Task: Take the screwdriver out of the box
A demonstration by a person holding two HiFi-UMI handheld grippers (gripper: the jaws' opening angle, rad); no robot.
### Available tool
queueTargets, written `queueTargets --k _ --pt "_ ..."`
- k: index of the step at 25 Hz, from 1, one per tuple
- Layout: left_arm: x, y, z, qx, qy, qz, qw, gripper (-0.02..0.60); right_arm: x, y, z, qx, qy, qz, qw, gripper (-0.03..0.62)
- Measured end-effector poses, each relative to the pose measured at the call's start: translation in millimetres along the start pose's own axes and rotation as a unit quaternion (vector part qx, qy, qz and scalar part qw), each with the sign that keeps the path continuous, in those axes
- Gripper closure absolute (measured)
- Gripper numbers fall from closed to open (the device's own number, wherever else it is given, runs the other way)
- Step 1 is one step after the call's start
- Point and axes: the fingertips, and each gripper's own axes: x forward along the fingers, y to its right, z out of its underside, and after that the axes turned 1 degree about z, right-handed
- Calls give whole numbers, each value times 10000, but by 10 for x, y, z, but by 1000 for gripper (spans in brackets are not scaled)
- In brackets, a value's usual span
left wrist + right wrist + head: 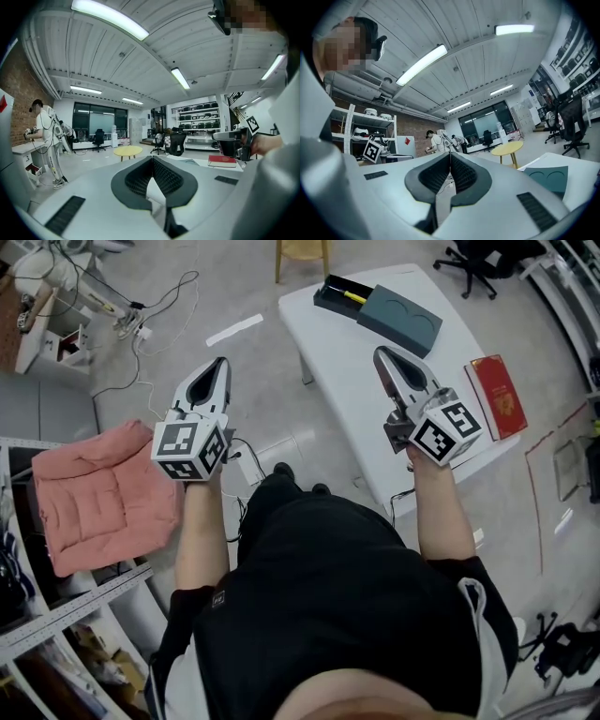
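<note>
On the white table (337, 352) at the upper right lies an open dark box (339, 294) with a yellow-handled screwdriver (353, 296) inside. Its teal lid (401, 321) rests beside it, and the lid (548, 178) also shows in the right gripper view. My right gripper (381, 352) hovers over the table's near part, short of the box, shut and empty; its jaws (450, 153) meet at the tips. My left gripper (221, 364) hangs over the floor left of the table, jaws (152, 158) together with nothing between them.
A red book (497, 395) lies on the table's right end. A pink cushion (103, 493) sits on the floor at left, beside a metal shelf rail (66, 610). Cables (141, 343) trail over the floor. A yellow stool (302, 253) and an office chair (478, 263) stand beyond the table.
</note>
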Motion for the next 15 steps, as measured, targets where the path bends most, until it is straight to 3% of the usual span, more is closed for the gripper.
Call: queueTargets --k 9,15 --pt "697 -120 -124 -33 130 546 9984 565 1 468 -84 -27 248 540 9982 565" --pt "1309 -414 -206 47 214 1010 9946 565 347 756 -108 -109 204 1052 9942 565"
